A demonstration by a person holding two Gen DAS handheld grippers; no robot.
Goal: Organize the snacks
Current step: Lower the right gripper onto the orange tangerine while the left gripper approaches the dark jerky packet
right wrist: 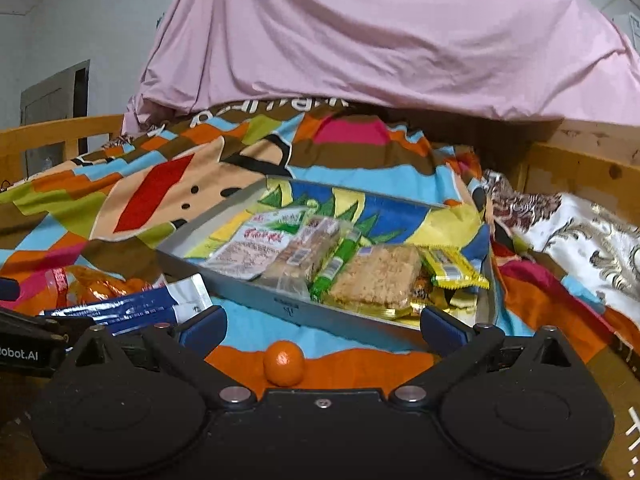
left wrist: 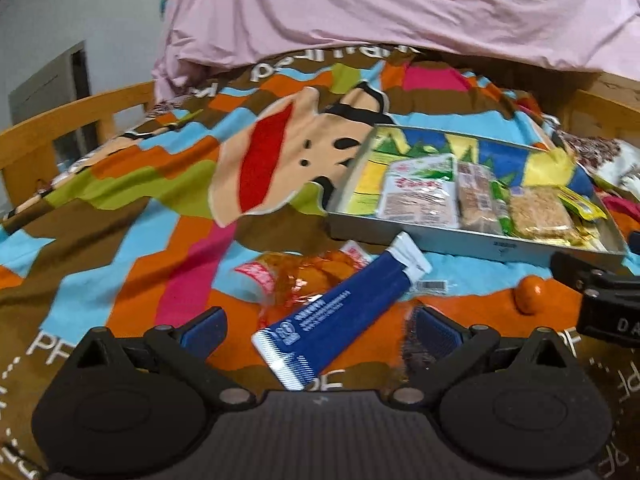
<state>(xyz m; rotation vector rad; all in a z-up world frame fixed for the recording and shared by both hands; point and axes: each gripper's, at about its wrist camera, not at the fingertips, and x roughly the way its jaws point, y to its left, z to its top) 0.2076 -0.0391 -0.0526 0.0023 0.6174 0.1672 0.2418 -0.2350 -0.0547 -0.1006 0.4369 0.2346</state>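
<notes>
Left gripper [left wrist: 318, 330]: black body, blue ribbed pads, jaws spread apart, holding nothing; a blue-and-white foil stick pack [left wrist: 340, 312] lay flat between them on the patchwork cartoon-print blanket [left wrist: 120, 200]. Beyond it, a crinkled orange cellophane snack bag [left wrist: 296, 276].

Right gripper [right wrist: 320, 326]: same build, jaws likewise apart and empty, a small round mandarin [right wrist: 283, 362] lying between them on the cloth.

Rectangular metal tray [right wrist: 256, 298]: shallow, grey, resting on the blanket; contained a square puffed-rice cake [right wrist: 374, 276] in clear wrap, a green stick [right wrist: 334, 266], yellow sachets [right wrist: 456, 270] and pale biscuit packets [right wrist: 256, 248].

Pink sheet [right wrist: 380, 40]: draped behind, softly creased.
</notes>
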